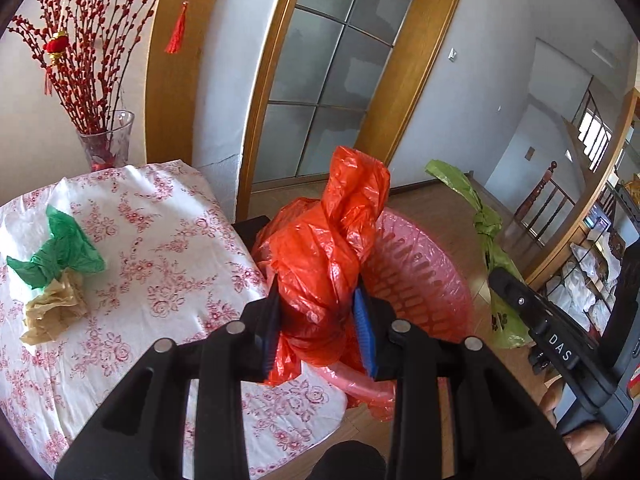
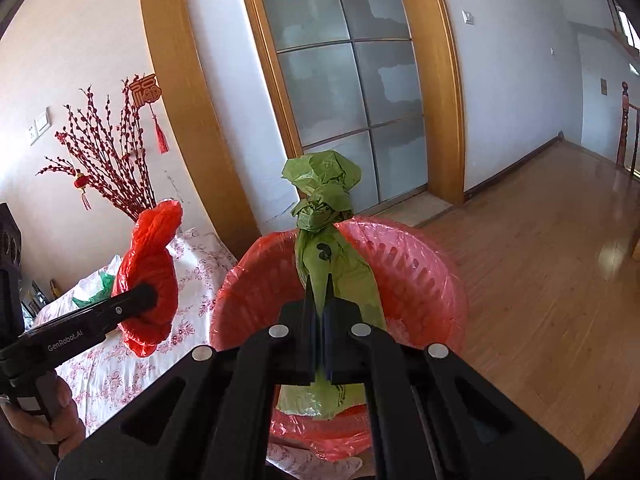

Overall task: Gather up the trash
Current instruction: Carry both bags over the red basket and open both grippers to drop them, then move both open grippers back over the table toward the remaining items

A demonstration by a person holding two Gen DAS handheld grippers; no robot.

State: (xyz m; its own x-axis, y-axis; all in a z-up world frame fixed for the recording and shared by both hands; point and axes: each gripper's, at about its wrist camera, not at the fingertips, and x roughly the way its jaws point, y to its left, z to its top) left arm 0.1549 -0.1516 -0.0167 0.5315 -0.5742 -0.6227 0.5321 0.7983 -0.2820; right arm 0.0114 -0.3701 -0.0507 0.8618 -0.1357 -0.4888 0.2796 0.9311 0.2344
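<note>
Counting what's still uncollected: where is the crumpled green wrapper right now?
In the left wrist view, the green wrapper lies at the left on the floral tablecloth, touching a crumpled tan paper.

Pink-lined bin point(image 2: 420, 280) mouth open below; table edge point(image 1: 256, 276) close on left; wood floor point(image 2: 540, 280) free on right.
</note>
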